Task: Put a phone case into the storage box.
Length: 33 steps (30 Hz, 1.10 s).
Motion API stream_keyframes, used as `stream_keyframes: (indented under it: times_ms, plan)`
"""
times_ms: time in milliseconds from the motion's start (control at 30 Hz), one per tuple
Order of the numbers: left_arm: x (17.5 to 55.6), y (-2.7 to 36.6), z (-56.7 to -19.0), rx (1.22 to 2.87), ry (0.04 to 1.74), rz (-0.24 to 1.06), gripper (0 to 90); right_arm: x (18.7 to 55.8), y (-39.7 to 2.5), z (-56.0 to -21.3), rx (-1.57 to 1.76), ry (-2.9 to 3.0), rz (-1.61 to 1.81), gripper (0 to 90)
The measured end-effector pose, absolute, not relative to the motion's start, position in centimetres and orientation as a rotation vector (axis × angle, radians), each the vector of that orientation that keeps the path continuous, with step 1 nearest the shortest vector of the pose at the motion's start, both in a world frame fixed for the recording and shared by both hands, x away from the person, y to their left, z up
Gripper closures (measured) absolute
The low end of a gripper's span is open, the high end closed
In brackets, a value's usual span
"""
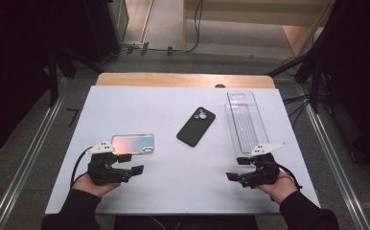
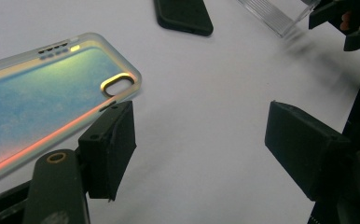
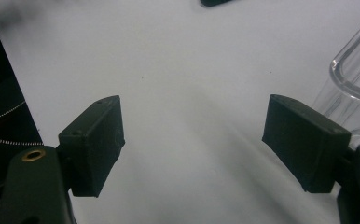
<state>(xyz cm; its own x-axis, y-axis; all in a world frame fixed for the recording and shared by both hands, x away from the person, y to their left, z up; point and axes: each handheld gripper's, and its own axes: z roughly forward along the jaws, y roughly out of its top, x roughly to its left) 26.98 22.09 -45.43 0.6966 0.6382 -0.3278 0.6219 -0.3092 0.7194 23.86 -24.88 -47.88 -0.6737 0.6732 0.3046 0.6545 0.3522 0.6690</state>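
A: On the near left of the worktop point(image 1: 183, 191), our left tool point(image 1: 134, 163) sits released, jaws wide, right beside the iridescent phone case point(image 1: 132, 143). In the left gripper view one jaw already overlaps the case's point(image 2: 43, 98) long edge near its camera cutout. What worries us here?

B: The case lies flat and thin. If we close from this angle, that jaw may ride over the rim rather than under it, and we judge the case could skid across the smooth white surface instead of lifting.

A: And the right tool point(image 1: 235, 168)?

B: Also released, holding nothing, close by the near end of the clear plastic tray point(image 1: 243, 120). In the right gripper view the tray point(image 3: 355, 70) stands just beside one jaw. A careless swing could knock it, and it looks light enough to slide.

A: The black phone case point(image 1: 196, 126)?

B: It lies between the iridescent case and the tray, apart from both tools. If we carry the iridescent case low toward the tray, we might clip it on the way.

A: So we want a lifted path.

B: Yes, and a firm pinch on the edge first.
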Motion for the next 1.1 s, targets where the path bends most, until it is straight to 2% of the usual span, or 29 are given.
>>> stream_keyframes:
  times_ms: [133, 700, 1100]
  plan:
    - [27.6, 22.5, -45.0, 1.981, 1.009, 0.041, 27.6, 23.8, -24.9, -47.9, 1.252, 2.569, 1.248, 18.5]
    - [32.0, 23.4, -43.2, 1.954, 1.089, 0.169, 27.5, 23.8, -24.8, -47.8, 1.247, 2.567, 1.241, 18.5]
    - [35.5, 23.4, -43.9, 1.981, 1.174, 0.2, 27.5, 23.8, -24.8, -47.8, 1.239, 2.571, 1.242, 18.5]
